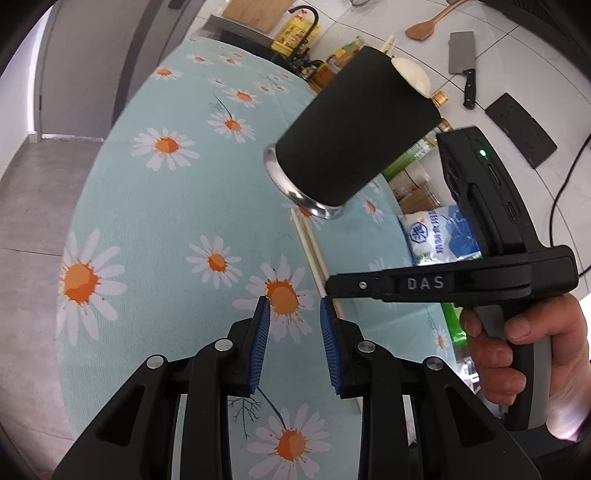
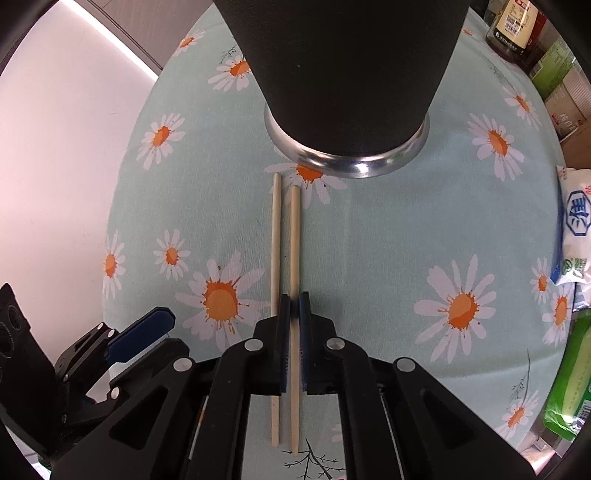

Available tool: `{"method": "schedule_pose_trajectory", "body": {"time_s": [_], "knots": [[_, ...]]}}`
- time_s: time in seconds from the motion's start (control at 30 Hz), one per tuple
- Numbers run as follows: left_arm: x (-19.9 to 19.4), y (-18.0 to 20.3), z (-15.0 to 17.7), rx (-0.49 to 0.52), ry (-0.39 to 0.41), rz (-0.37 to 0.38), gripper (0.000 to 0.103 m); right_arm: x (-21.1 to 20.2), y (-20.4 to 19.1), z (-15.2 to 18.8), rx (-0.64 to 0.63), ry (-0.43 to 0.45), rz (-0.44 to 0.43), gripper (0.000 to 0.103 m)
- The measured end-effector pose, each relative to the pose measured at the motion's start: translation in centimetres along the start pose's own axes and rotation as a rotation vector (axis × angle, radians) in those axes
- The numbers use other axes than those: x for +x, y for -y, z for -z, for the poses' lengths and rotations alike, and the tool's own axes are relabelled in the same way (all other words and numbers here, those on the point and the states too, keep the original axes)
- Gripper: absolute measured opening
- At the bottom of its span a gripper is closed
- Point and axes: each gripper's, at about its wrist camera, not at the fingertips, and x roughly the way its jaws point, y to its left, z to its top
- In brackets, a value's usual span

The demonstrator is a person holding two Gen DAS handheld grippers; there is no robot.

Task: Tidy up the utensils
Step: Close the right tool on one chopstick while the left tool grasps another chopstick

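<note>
Two pale wooden chopsticks lie side by side on the daisy tablecloth (image 2: 369, 240). My right gripper (image 2: 294, 306) points steeply down and is shut on the right chopstick (image 2: 295, 240). The left chopstick (image 2: 275, 240) lies just outside its left finger. A black utensil holder (image 2: 347, 55) with a silver base stands just beyond their far tips. In the left wrist view the holder (image 1: 351, 129) has a white spoon (image 1: 412, 74) and chopstick tips (image 1: 388, 42) sticking out. My left gripper (image 1: 293, 314) hovers open over the cloth with nothing between its blue pads. A hand (image 1: 517, 350) grips the right gripper (image 1: 330, 286).
Bottles (image 1: 332, 62), a blue-and-white bag (image 1: 439, 236) and green packages (image 2: 569, 376) crowd the table's right side. A cleaver (image 1: 461, 59), a wooden spatula (image 1: 428, 24) and a black socket panel (image 1: 521, 129) hang on the tiled wall. The table's left edge drops to grey floor (image 1: 40, 221).
</note>
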Motion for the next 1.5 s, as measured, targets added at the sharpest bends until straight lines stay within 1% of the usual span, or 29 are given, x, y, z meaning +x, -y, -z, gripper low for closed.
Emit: {"method": "schedule_pose_trajectory", "body": {"time_s": [0.13,0.23,0.47,0.5,0.53,0.57,0.73,0.93,0.97,1.03,1.13,1.2,1.27,1.4,1.5], "knots": [[0.3,0.3,-0.3,-0.001,-0.018,-0.011,0.027,-0.8,2.0,0.7,0.017,0.018,-0.086,0.005],[0.8,0.9,-0.6,0.014,-0.046,-0.031,0.027,-2.0,2.9,1.6,0.009,0.055,-0.113,0.005],[2.7,2.9,-1.6,0.047,-0.116,-0.096,0.027,-5.0,5.7,2.9,0.046,0.121,-0.204,0.005],[3.0,3.4,-1.8,0.054,-0.126,-0.112,0.027,-5.4,6.2,3.0,0.049,0.129,-0.213,0.005],[3.3,3.7,-1.9,0.06,-0.133,-0.126,0.027,-5.7,5.6,3.6,0.052,0.138,-0.22,0.005],[3.6,4.1,-2.0,0.065,-0.143,-0.145,0.027,-6.5,6.3,3.9,0.055,0.147,-0.23,0.005],[5.6,5.7,-2.8,0.076,-0.194,-0.267,0.027,-8.4,8.5,4.2,0.045,0.185,-0.277,0.005],[7.7,6.9,-3.0,0.071,-0.254,-0.407,0.024,-9.2,10.4,4.2,0.032,0.213,-0.343,0.005],[7.9,7.0,-3.0,0.075,-0.257,-0.422,0.023,-9.4,10.8,4.2,0.027,0.215,-0.351,0.005],[8.4,7.4,-3.2,0.09,-0.252,-0.463,0.017,-9.6,11.7,4.2,0.025,0.214,-0.369,0.005],[8.9,7.6,-3.5,0.079,-0.262,-0.501,0.014,-9.6,12.4,4.3,0.014,0.212,-0.399,0.005],[9.2,7.6,-3.7,0.077,-0.267,-0.532,0.009,-9.8,12.8,4.3,0.0,0.209,-0.42,0.005],[9.3,7.8,-3.8,0.073,-0.268,-0.554,0.006,-9.9,13.1,4.3,-0.011,0.205,-0.435,0.005],[9.6,7.7,-4.1,0.045,-0.272,-0.579,0.004,-10.1,13.6,4.4,-0.026,0.198,-0.461,0.005],[9.5,7.3,-4.4,-0.002,-0.272,-0.557,0.003,-10.2,14.0,4.4,-0.033,0.19,-0.475,0.005]]}}
